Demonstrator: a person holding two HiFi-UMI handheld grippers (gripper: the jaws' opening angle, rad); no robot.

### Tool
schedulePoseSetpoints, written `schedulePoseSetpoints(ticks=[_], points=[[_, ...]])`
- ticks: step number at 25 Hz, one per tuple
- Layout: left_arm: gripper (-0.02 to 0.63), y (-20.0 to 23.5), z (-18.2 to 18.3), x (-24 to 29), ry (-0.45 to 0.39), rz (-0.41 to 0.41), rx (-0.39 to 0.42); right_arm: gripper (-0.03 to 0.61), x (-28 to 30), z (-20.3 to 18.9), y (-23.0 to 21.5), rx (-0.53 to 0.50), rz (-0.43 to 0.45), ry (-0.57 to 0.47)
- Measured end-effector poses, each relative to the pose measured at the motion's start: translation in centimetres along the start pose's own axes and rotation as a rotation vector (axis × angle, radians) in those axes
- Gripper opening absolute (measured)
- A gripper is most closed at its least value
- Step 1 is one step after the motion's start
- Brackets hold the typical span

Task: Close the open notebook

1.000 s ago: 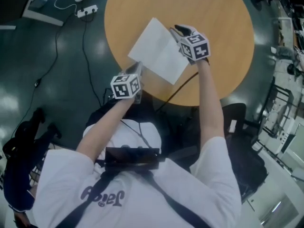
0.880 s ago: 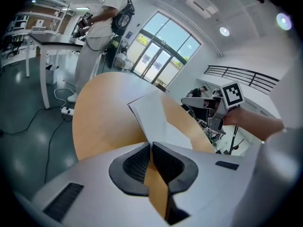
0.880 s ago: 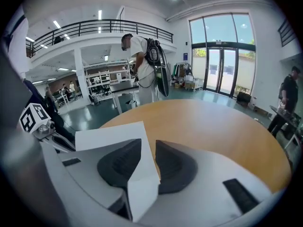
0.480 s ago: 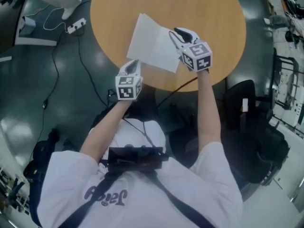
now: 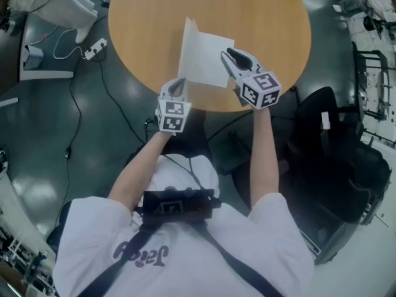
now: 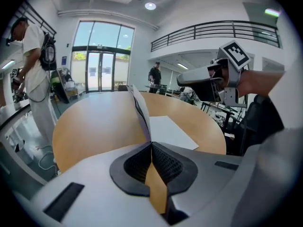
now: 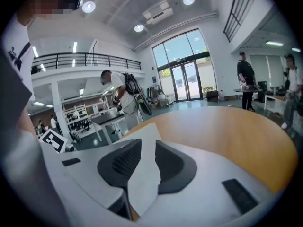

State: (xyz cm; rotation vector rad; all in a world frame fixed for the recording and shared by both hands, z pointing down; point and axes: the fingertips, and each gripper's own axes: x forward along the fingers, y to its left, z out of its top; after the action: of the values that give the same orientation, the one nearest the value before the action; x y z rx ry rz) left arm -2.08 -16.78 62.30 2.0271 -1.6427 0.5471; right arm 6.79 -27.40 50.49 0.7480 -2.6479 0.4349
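Left gripper (image 6: 150, 144) is clamped on the upright left leaf (image 6: 140, 111) of the notebook (image 5: 207, 67), lying by the near edge of the table (image 5: 266, 17), so I'd swing it rightward over the flat page (image 5: 210, 73), first pulling my spread, empty right gripper (image 7: 147, 148) clear.

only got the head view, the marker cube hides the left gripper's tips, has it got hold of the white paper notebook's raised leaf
Observer: yes, in the left gripper view the left gripper has its jaws shut on the near edge of the raised leaf of the white paper notebook.
Operator: right one clamped too
Observer: no, in the right gripper view the right gripper has its jaws apart, and the notebook's flat half shows through the gap, unpressed.
Operator: how far up is the leaf
Observer: seen from the left gripper, it stands steeply off the round wooden table, not yet folded over.
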Motion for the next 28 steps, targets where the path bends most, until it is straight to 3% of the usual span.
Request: schedulePoseSetpoints(ticks=[8,12,16,23,28], points=[[0.017,-3.5,0.4,0.9,0.011,-0.067,0.157,0.118,-5.2,-1.7,1.3,0.107,-0.085,-0.110],[0.017,-4.5,0.3,1.3,0.028,-0.097,0.168,0.118,-7.8,-2.2,0.6,0.224,-0.150,-0.211],[0.017,-5.4,0.1,1.8,0.042,-0.110,0.175,0.118,-9.4,-3.8,0.0,0.289,-0.191,-0.233],[0.017,-6.6,-0.6,2.6,0.088,-0.131,0.198,0.118,-10.8,-4.9,-0.2,0.314,-0.215,-0.250],[0.018,-7.1,-1.7,3.4,0.167,-0.145,0.204,0.118,-10.8,-6.0,-0.4,0.347,-0.249,-0.234]])
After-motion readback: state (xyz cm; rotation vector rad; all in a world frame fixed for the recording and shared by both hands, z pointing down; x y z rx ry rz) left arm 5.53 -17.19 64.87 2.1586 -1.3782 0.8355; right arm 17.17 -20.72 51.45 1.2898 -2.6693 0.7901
